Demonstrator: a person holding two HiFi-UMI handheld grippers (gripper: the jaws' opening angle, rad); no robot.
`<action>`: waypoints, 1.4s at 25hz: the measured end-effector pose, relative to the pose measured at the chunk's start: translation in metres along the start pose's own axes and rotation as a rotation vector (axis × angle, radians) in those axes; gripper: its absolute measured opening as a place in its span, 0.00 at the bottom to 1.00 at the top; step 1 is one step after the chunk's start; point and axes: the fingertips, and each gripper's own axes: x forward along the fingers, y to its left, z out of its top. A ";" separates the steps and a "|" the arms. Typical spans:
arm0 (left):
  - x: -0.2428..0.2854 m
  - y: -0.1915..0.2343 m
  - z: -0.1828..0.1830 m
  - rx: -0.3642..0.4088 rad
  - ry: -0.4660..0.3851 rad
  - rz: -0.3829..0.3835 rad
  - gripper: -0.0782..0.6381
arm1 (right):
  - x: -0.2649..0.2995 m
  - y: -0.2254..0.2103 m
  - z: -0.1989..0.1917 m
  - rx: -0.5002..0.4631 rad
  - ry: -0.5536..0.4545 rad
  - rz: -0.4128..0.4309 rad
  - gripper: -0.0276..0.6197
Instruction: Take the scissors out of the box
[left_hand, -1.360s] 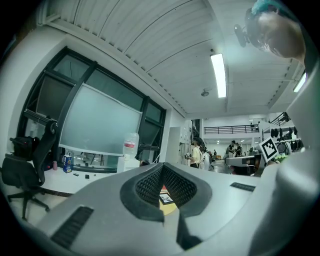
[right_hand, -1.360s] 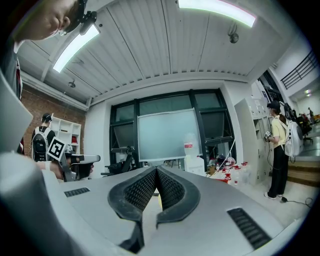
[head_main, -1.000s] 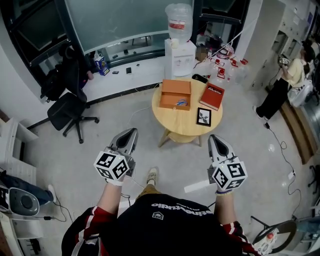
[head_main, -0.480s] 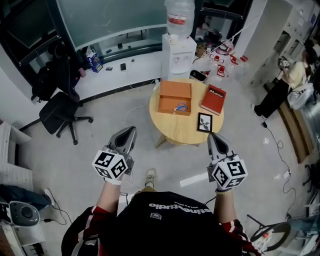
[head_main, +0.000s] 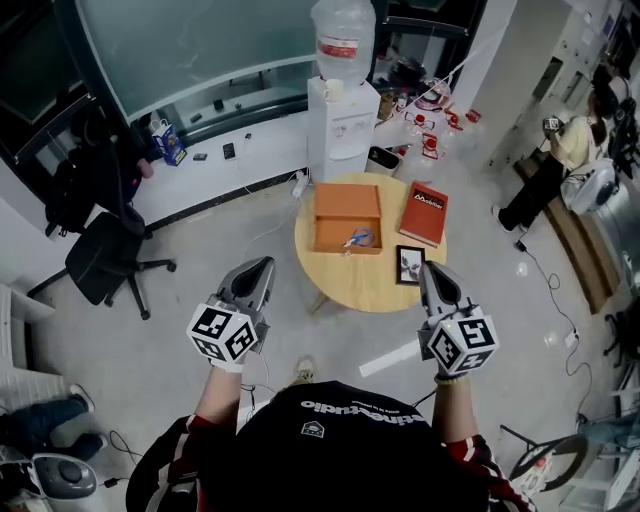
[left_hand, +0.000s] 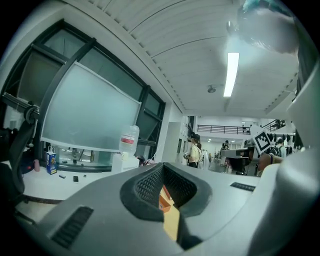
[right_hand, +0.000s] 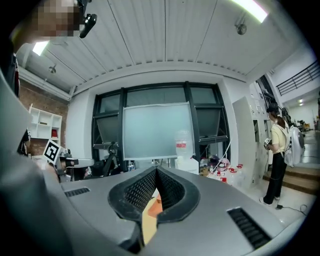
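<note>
An open orange box (head_main: 347, 218) sits on the round wooden table (head_main: 360, 282). The blue-handled scissors (head_main: 358, 238) lie inside it near its front right corner. My left gripper (head_main: 258, 272) is held level, left of the table and short of it, jaws together and empty. My right gripper (head_main: 432, 270) hangs over the table's near right edge, shut with nothing in it. In the left gripper view the shut left gripper (left_hand: 162, 167) shows a sliver of the box (left_hand: 165, 201) behind the pads. The right gripper (right_hand: 156, 171) likewise frames the box (right_hand: 157, 204).
On the table lie a red book (head_main: 424, 213) and a small black picture frame (head_main: 408, 265). A water dispenser (head_main: 340, 115) stands behind the table. An office chair (head_main: 100, 255) is at the left, a person (head_main: 558, 150) stands far right, and a white strip (head_main: 392, 358) lies on the floor.
The table with the box has come nearer to both grippers as I walked toward it. Both grippers stayed shut and level in front of me.
</note>
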 end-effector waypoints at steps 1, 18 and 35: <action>0.006 0.008 0.002 -0.003 -0.003 -0.007 0.13 | 0.008 -0.001 0.001 -0.001 0.001 -0.006 0.08; 0.086 0.079 0.012 -0.012 -0.016 -0.060 0.13 | 0.099 -0.031 0.015 -0.027 0.006 -0.064 0.08; 0.148 0.029 0.026 0.010 -0.075 0.055 0.13 | 0.133 -0.111 0.042 -0.054 -0.059 0.110 0.08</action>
